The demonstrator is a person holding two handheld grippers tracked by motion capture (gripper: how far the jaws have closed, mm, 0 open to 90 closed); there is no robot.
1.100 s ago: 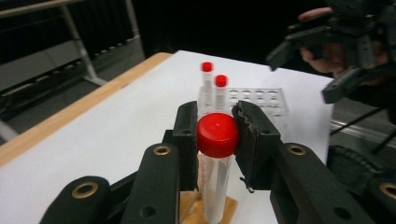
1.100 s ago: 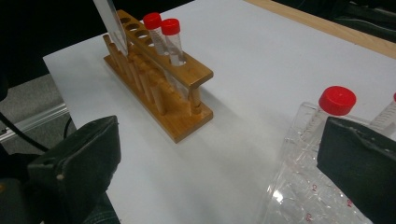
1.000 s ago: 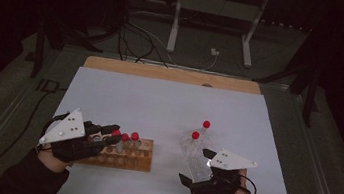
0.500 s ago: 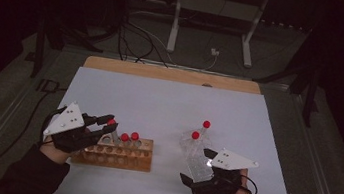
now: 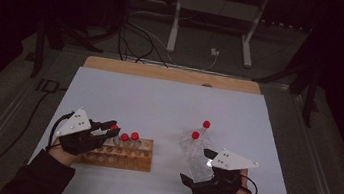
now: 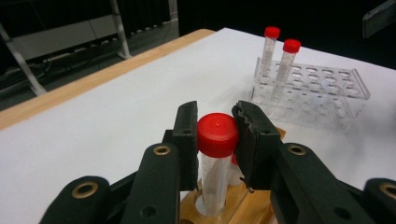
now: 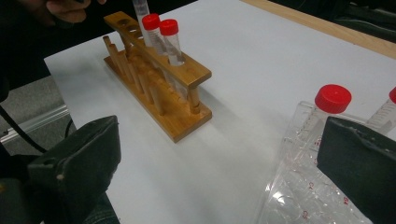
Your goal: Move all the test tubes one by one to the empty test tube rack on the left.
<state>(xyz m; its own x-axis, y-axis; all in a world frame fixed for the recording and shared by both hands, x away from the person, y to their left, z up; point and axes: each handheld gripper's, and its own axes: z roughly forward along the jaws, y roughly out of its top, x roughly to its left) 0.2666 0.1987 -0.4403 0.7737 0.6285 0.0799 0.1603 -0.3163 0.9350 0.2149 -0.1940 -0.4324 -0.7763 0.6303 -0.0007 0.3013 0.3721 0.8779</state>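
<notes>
My left tool [image 6: 217, 135] pinches the red-capped tube [image 6: 216, 154] at lower middle, its bottom in the wooden rack [image 5: 119, 154]. If I tilt it, it could jam or tip the rack. My right tool [image 5: 212, 175] is spread wide by the clear rack [image 5: 195, 153].

On the white table sheet [image 5: 169, 101], the left gripper [image 5: 105, 129] holds a red-capped clear tube [image 5: 114, 128] at the left end of a wooden rack [image 5: 119, 155], beside two more. The right gripper [image 5: 200, 174] rests against a clear plastic rack [image 5: 195, 153] with two red-capped tubes.
</notes>
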